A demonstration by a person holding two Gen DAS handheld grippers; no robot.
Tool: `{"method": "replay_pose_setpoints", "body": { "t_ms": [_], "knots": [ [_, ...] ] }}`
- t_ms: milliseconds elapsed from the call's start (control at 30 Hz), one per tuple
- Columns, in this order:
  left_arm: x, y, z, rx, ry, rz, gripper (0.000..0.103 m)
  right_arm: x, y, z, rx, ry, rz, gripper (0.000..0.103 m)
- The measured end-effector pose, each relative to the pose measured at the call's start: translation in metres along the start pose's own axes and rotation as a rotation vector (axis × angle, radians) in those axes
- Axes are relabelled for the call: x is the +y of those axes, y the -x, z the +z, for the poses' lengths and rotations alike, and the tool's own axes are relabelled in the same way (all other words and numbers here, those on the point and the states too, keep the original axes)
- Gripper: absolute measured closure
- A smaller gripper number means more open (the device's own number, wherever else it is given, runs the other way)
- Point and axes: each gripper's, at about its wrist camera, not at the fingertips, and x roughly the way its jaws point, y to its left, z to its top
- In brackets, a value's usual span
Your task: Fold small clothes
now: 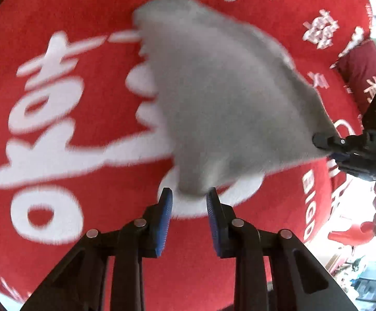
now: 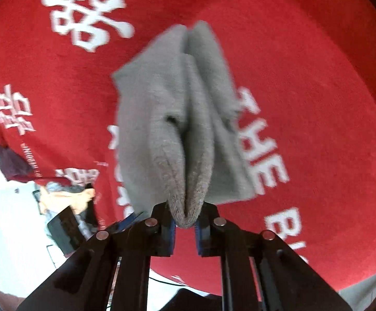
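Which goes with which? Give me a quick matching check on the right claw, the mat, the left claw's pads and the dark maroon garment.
Column one:
1. right claw
2. mat
3. pads of the left claw
4. dark maroon garment

Column two:
A. blue
B. red with white lettering
C. shut on the grey cloth
D. by the mat's edge

Pairs: 1-C, 2-B, 3-A, 4-D
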Motion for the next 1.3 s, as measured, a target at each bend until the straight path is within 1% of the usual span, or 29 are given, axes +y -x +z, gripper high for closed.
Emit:
{"method": "replay_pose_setpoints", "body": {
  "t_ms": [33,100,167,200,233,300,367,433,500,567,600,633,667,733,767,800,833,867,900,967,1000,1067,1100,1167,1200,1300],
  "knots": [
    [0.008,0.000,-0.005,0.023,0.032,0.027,0.074,-0.006,-0.005,0.001,0.015,-0.011,-0.021,0.090],
    [0.018,0.005,-0.007,0.039,0.076,0.024,0.074,-0.013,-0.008,0.000,0.022,-0.026,-0.014,0.089],
    [0.028,0.017,-0.005,0.030,0.119,0.018,0.073,-0.013,-0.002,-0.003,0.011,-0.026,-0.031,0.081],
    [0.032,0.022,-0.002,0.022,0.134,0.019,0.073,-0.012,0.005,-0.004,0.004,-0.022,-0.082,0.065],
    [0.033,0.028,0.004,0.009,0.142,0.017,0.073,-0.012,0.011,-0.006,-0.008,-0.016,-0.106,0.055],
    [0.033,0.036,0.021,-0.029,0.143,0.003,0.073,-0.006,0.032,-0.006,-0.061,0.017,-0.117,0.055],
    [0.029,0.039,0.038,-0.065,0.140,-0.011,0.073,0.006,0.048,0.001,-0.102,0.062,-0.097,0.056],
    [0.026,0.038,0.053,-0.092,0.132,-0.015,0.073,0.029,0.057,0.015,-0.119,0.138,-0.054,0.069],
    [0.015,0.029,0.073,-0.104,0.127,-0.015,0.073,0.058,0.054,0.034,-0.119,0.240,-0.048,0.070],
    [0.005,0.019,0.082,-0.106,0.124,-0.030,0.073,0.081,0.040,0.050,-0.106,0.316,-0.060,0.070],
    [0.002,0.015,0.086,-0.114,0.123,-0.012,0.061,0.090,0.027,0.060,-0.092,0.344,-0.063,0.070],
    [-0.001,0.012,0.087,-0.126,0.120,0.014,0.044,0.099,0.014,0.064,-0.082,0.362,-0.071,0.070],
    [-0.004,0.006,0.089,-0.133,0.117,0.022,0.042,0.102,0.000,0.071,-0.067,0.382,-0.097,0.070],
    [-0.010,-0.004,0.089,-0.126,0.116,0.036,0.042,0.096,-0.021,0.083,-0.043,0.398,-0.196,0.070],
    [-0.010,-0.005,0.088,-0.127,0.117,0.041,0.040,0.090,-0.027,0.088,-0.045,0.395,-0.252,0.074],
    [-0.009,-0.006,0.087,-0.127,0.120,0.033,0.038,0.078,-0.029,0.094,-0.055,0.373,-0.256,0.087],
    [-0.008,-0.007,0.087,-0.123,0.125,0.028,0.038,0.071,-0.026,0.097,-0.067,0.347,-0.229,0.091],
    [-0.007,-0.008,0.087,-0.119,0.125,0.024,0.038,0.063,-0.021,0.099,-0.076,0.312,-0.203,0.093],
    [-0.005,-0.008,0.087,-0.118,0.122,0.024,0.038,0.054,-0.015,0.099,-0.086,0.277,-0.219,0.094],
    [-0.003,-0.010,0.088,-0.110,0.122,0.024,0.036,0.043,-0.008,0.098,-0.088,0.259,-0.295,0.076],
    [-0.001,-0.010,0.089,-0.103,0.131,0.020,0.035,0.037,-0.004,0.097,-0.078,0.244,-0.291,0.068],
    [0.004,-0.010,0.090,-0.093,0.149,0.006,0.035,0.029,0.004,0.094,-0.066,0.230,-0.299,0.068],
    [0.005,-0.010,0.090,-0.090,0.151,0.001,0.035,0.027,0.010,0.091,-0.068,0.228,-0.285,0.068],
    [0.005,-0.010,0.089,-0.087,0.146,-0.002,0.035,0.026,0.018,0.091,-0.077,0.222,-0.239,0.068],
    [0.005,-0.009,0.089,-0.086,0.143,-0.003,0.035,0.029,0.022,0.092,-0.091,0.227,-0.199,0.068],
    [0.005,-0.006,0.092,-0.090,0.140,-0.004,0.035,0.044,0.017,0.104,-0.108,0.258,-0.135,0.056]
  ]
}}
